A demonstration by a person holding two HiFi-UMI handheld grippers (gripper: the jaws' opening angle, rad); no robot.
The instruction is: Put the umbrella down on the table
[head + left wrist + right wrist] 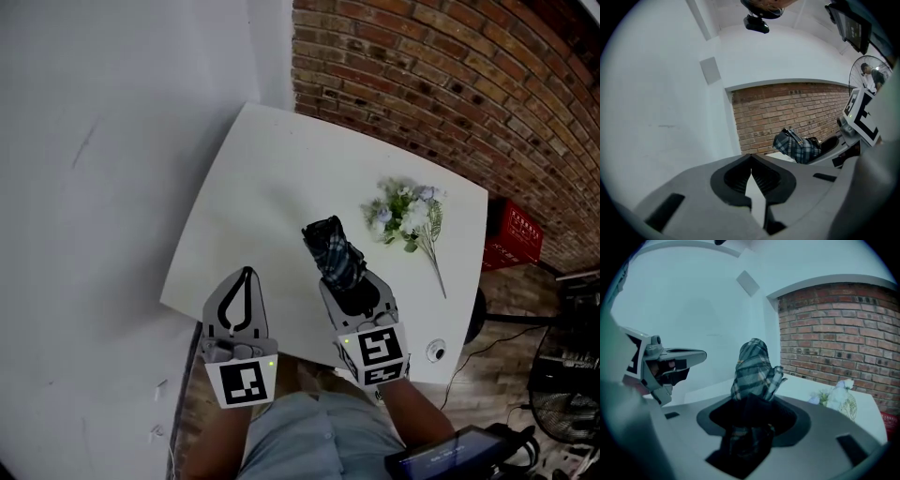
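Observation:
A folded umbrella in dark plaid cloth sticks out forward over the near part of the white table. My right gripper is shut on its near end. In the right gripper view the umbrella rises from between the jaws of the right gripper, tilted up. Whether it touches the tabletop I cannot tell. My left gripper hangs beside it on the left, over the table's front edge; it is shut, its tips meeting with nothing between them. The left gripper view shows the left gripper and the umbrella off to the right.
A small bunch of white flowers lies on the table's right part. A small round object sits at the front right corner. A brick wall runs behind; a red crate and a fan stand on the floor to the right.

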